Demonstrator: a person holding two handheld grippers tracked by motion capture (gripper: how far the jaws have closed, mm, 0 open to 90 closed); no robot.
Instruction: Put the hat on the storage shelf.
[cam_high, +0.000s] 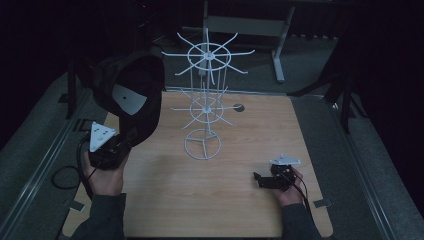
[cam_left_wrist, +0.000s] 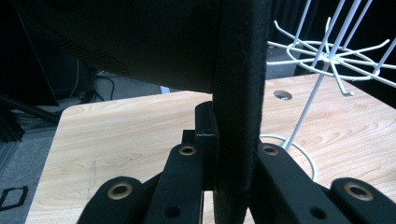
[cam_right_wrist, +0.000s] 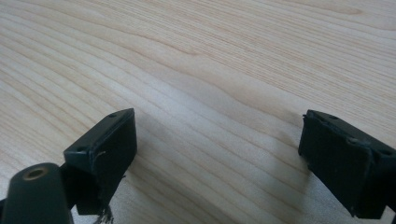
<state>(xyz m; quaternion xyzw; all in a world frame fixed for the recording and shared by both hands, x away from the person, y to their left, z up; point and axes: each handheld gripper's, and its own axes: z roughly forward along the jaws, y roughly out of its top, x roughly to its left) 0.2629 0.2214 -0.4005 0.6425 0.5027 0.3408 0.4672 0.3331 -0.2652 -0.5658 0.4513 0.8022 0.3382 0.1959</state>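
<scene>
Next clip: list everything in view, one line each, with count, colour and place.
Cap: one, black with a pale patch inside, held up at the table's left, its brim clamped.
Wire rack: one, white, two tiers of hooks, standing mid-table toward the far edge.
Table: one, light wood, a round hole near its far edge.
Left claw: black, shut on the cap's brim.
Right claw: black, open, low over the table at right.

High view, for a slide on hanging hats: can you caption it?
Left claw grips a black cap beside the white wire rack; right claw rests open on the wooden table.
</scene>
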